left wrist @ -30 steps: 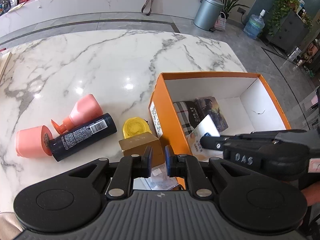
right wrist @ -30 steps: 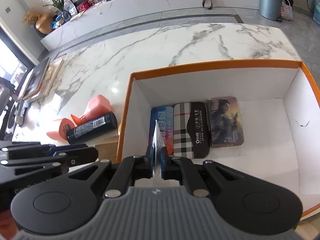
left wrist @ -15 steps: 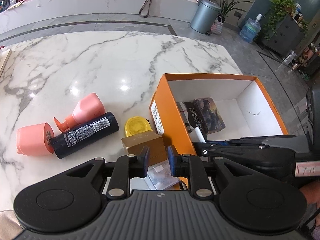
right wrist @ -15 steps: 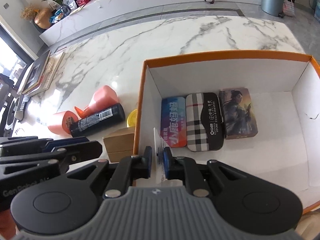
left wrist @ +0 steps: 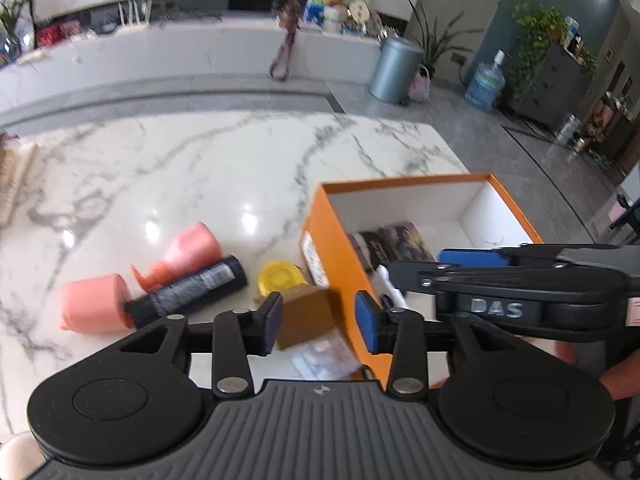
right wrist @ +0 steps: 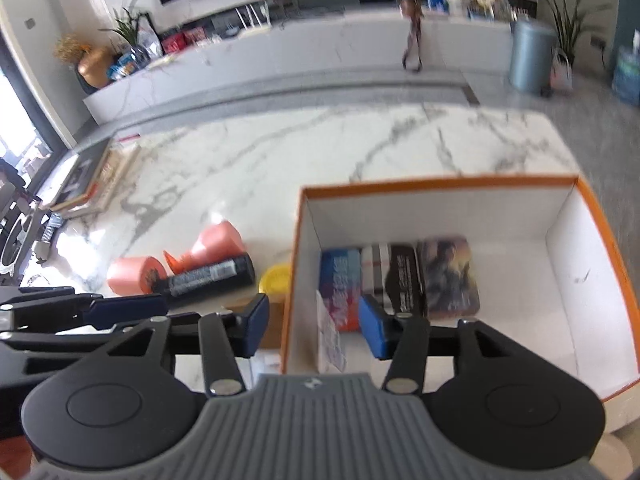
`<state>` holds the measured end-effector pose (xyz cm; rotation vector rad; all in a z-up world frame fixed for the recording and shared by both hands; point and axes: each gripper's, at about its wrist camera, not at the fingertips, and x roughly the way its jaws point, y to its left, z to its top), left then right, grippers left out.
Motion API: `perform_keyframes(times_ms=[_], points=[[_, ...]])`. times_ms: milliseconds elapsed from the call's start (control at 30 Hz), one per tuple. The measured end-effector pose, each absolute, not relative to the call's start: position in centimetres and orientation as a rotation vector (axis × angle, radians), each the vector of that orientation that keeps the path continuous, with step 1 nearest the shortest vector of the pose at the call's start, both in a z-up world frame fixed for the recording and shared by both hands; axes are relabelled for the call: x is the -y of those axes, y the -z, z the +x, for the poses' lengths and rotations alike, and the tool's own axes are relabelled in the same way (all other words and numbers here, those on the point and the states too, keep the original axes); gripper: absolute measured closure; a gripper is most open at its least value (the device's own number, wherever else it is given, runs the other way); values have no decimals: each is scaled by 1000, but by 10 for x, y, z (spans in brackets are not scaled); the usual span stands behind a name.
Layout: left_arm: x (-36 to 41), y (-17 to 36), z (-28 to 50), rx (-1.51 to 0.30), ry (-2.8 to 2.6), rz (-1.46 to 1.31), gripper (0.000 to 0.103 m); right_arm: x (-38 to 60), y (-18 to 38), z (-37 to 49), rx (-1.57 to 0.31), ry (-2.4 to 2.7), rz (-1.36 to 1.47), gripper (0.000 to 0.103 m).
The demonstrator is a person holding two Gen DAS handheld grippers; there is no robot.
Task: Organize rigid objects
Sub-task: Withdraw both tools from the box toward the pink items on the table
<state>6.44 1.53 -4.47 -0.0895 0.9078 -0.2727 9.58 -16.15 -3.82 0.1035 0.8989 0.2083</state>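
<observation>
On the marble table (left wrist: 200, 168), far to your left, the loose things wait: a pink roll (left wrist: 94, 304), a pink spray bottle (left wrist: 182, 256) lying against a black tube (left wrist: 192, 290), then a yellow lid (left wrist: 280, 278) and a brown box (left wrist: 306, 314) hard against the orange box (left wrist: 336, 276). Your left gripper (left wrist: 318, 320) has just been opening, and its jaws now stand apart with nothing pressed between the pads. The brown box sits just beyond the gap, nearer the left pad; a clear packet (left wrist: 324, 356) lies under the jaws. If that box is your next pick, line the gap squarely over it before closing, and keep the right pad off the orange wall.

Moving right, your right gripper (right wrist: 314, 324) has also just been opening. A white card (right wrist: 330, 340) stands on edge between its pads, against the left inner wall of the orange box, and neither pad presses it, so I judge it released. Lift straight away so you don't knock it over. Beyond lie a blue pack (right wrist: 340, 280), a plaid case (right wrist: 390, 276) and a picture tin (right wrist: 450, 276), side by side and touching.
</observation>
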Motion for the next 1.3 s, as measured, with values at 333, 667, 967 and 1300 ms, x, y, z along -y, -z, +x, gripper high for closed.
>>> perform_keyframes(times_ms=[333,667,967,1300], points=[[-62,40,51,-855,183,3,34,126,29,81,-783,-307,44,31],[-107,51,67,-869,203,119,18,81,48,96,-802,-382,-30,28],[-141,80,88,-916,285,229,19,57,74,121,-885,-425,-67,34],[-167,115,121,-1049,166,102,16,22,100,158,-963,-433,-126,35]])
